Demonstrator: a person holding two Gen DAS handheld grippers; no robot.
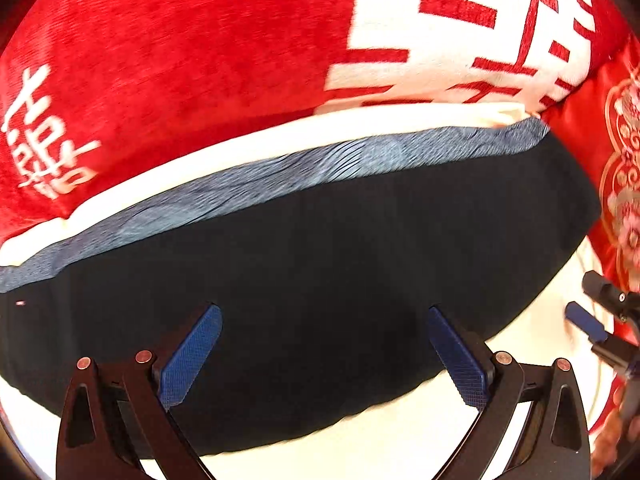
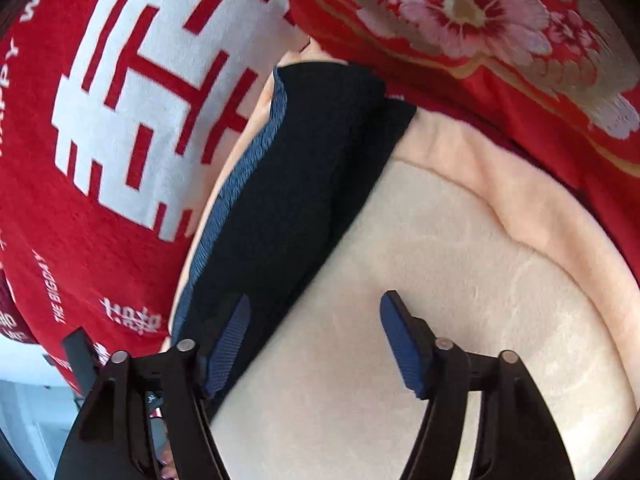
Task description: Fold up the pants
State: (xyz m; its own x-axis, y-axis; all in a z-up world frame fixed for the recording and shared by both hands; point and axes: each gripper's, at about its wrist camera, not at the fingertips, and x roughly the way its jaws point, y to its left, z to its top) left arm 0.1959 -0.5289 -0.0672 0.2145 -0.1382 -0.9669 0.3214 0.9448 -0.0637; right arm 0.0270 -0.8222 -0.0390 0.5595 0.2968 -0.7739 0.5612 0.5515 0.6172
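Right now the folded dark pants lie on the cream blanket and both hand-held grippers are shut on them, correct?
Not quite. The pants do lie on the cream blanket, but both wrist views show the left hand-held gripper and right hand-held gripper open, gripping nothing.

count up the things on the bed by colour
Dark navy: 1, folded pants with a blue ribbed waistband
Red: 2, blanket with white characters, floral quilt
Cream: 1, fleece sheet
Total: 4
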